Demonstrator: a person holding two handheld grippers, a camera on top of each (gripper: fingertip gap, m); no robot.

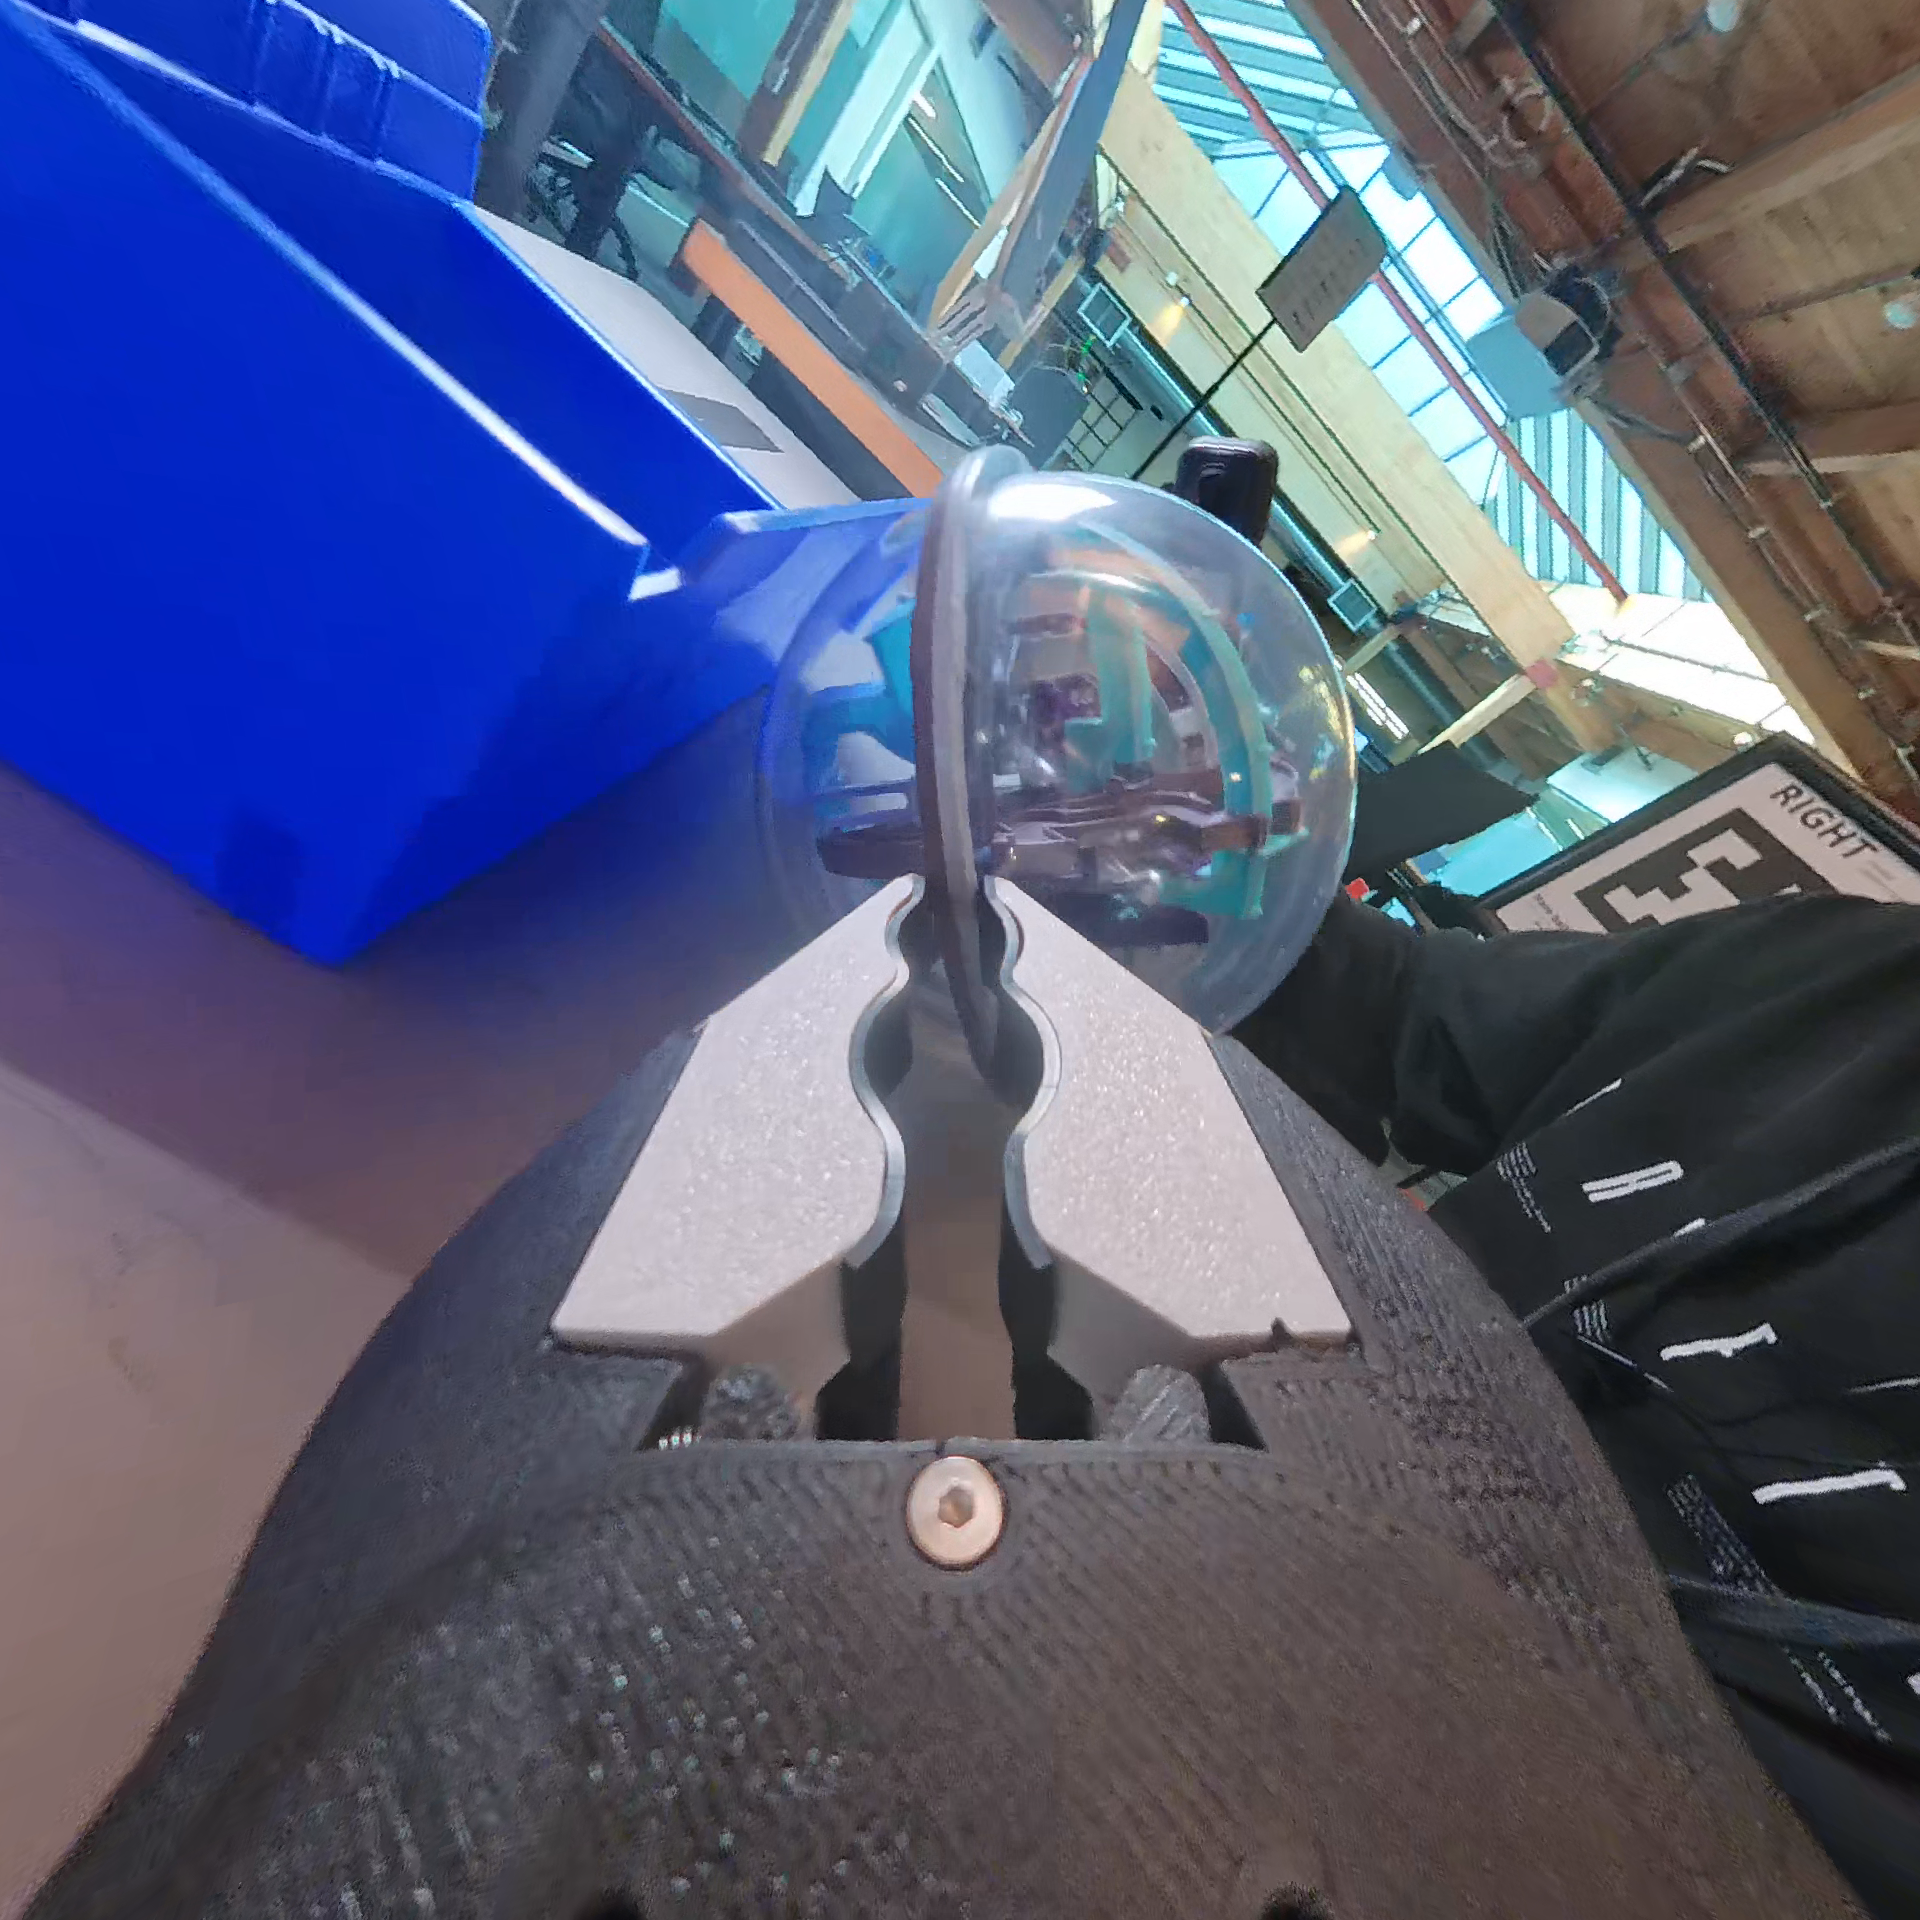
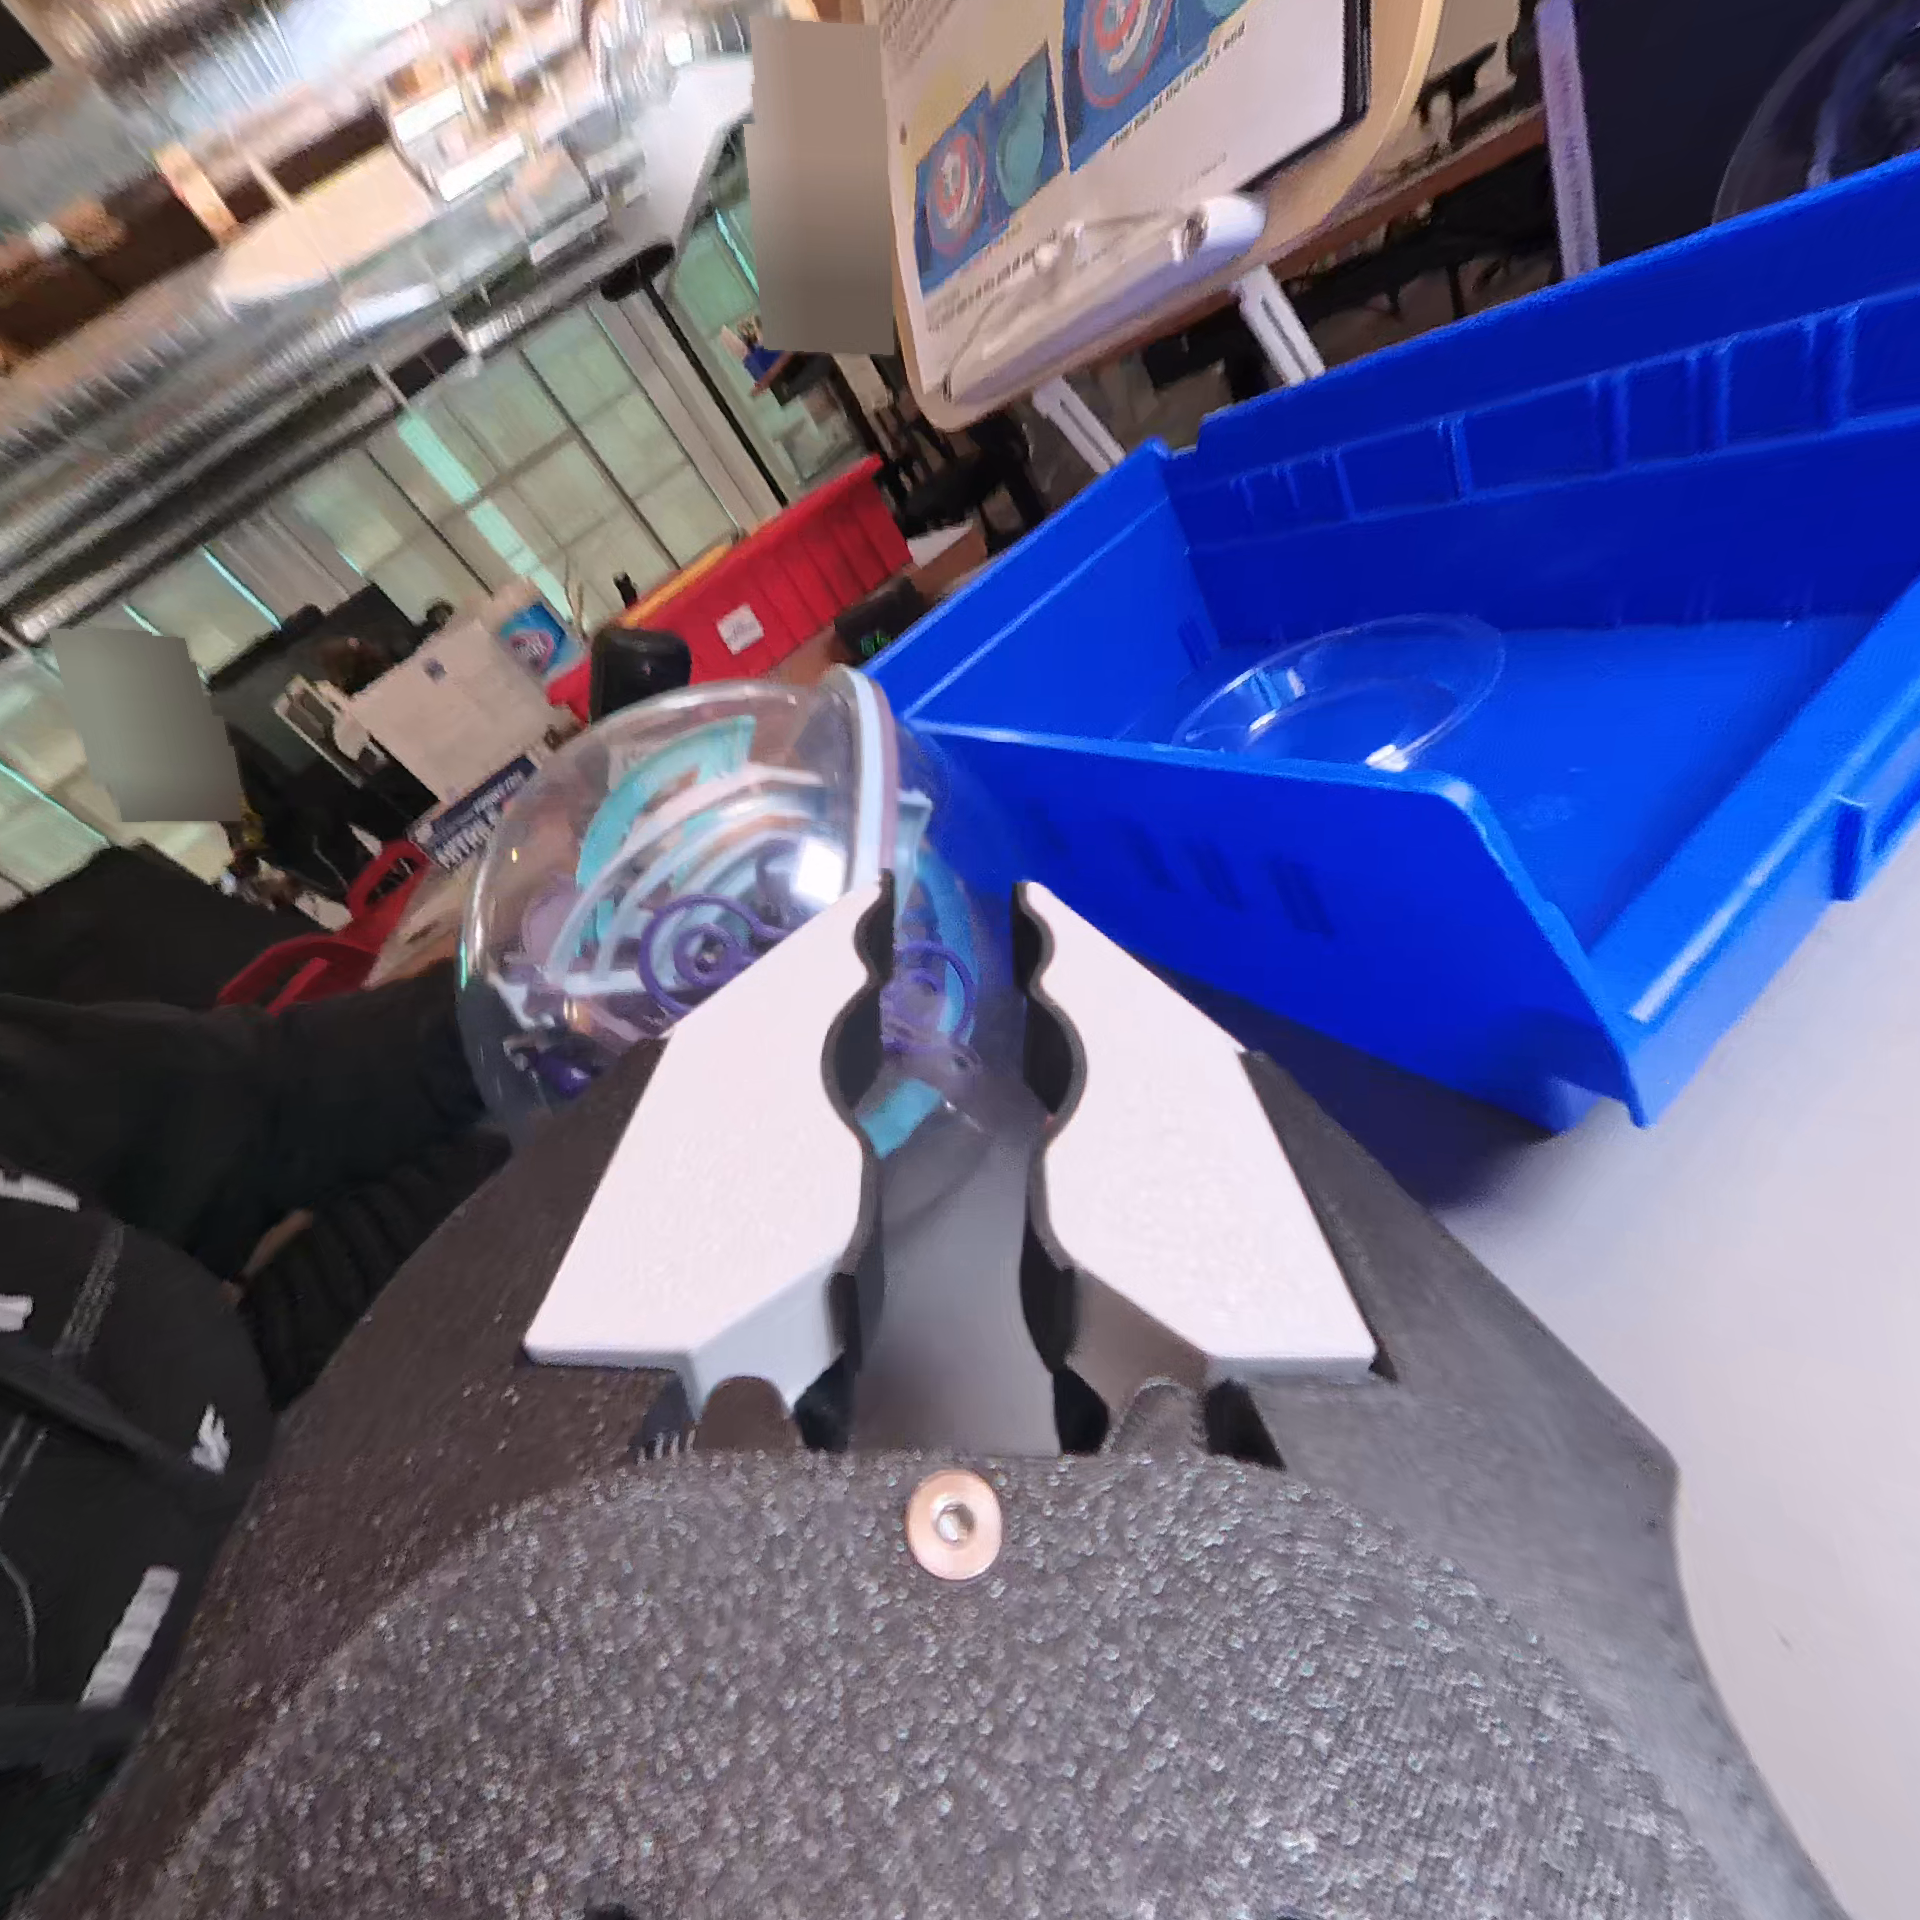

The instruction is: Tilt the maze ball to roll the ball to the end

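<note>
The maze ball (image 1: 1081,727) is a clear sphere with teal and purple tracks and a grey ring around it. My left gripper (image 1: 951,920) is shut on that ring and holds the ball above the table. In the right wrist view the maze ball (image 2: 686,883) sits just beyond my right gripper (image 2: 951,899). Its jaws stand a little apart, and the ball's lower part shows through the gap. I cannot tell whether they touch it. The small ball inside is not discernible. A black sleeve (image 1: 1455,1039) reaches to the far side of the ball.
A blue bin (image 2: 1507,862) stands on the grey table (image 2: 1766,1403) to the right, with a clear half dome (image 2: 1340,696) inside. The same bin (image 1: 260,520) fills the left of the left wrist view. An instruction board (image 2: 1122,156) stands behind it.
</note>
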